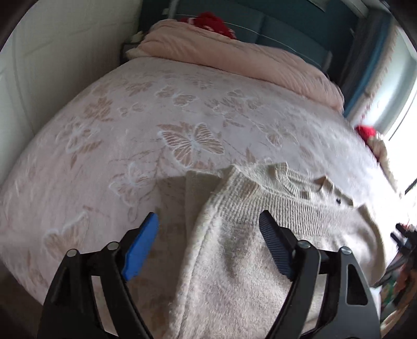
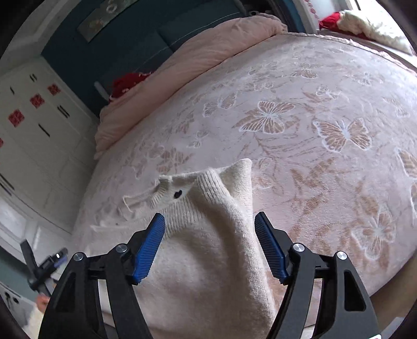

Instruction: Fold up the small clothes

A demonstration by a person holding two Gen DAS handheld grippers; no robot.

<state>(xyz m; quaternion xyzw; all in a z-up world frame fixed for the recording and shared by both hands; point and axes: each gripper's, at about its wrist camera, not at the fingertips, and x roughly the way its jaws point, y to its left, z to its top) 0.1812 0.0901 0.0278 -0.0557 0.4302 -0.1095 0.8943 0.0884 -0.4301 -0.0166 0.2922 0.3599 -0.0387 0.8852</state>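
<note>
A small cream knitted sweater (image 1: 247, 234) lies on the bed, its ribbed collar and a dark button toward the far side. In the right wrist view the same sweater (image 2: 208, 247) shows a raised folded shoulder corner. My left gripper (image 1: 208, 221) is open just above the sweater's left edge, and its blue pads touch nothing. Wide apart too stand the jaws of my right gripper (image 2: 209, 221), open over the sweater's right shoulder with the cloth lying loose below them.
The bed wears a pink blanket (image 1: 130, 130) with butterfly patterns. A folded pink quilt (image 1: 234, 57) and red fabric (image 1: 211, 22) lie at the head. White cupboards (image 2: 39, 125) stand to one side. More clothes (image 2: 365, 20) are piled at the far bed edge.
</note>
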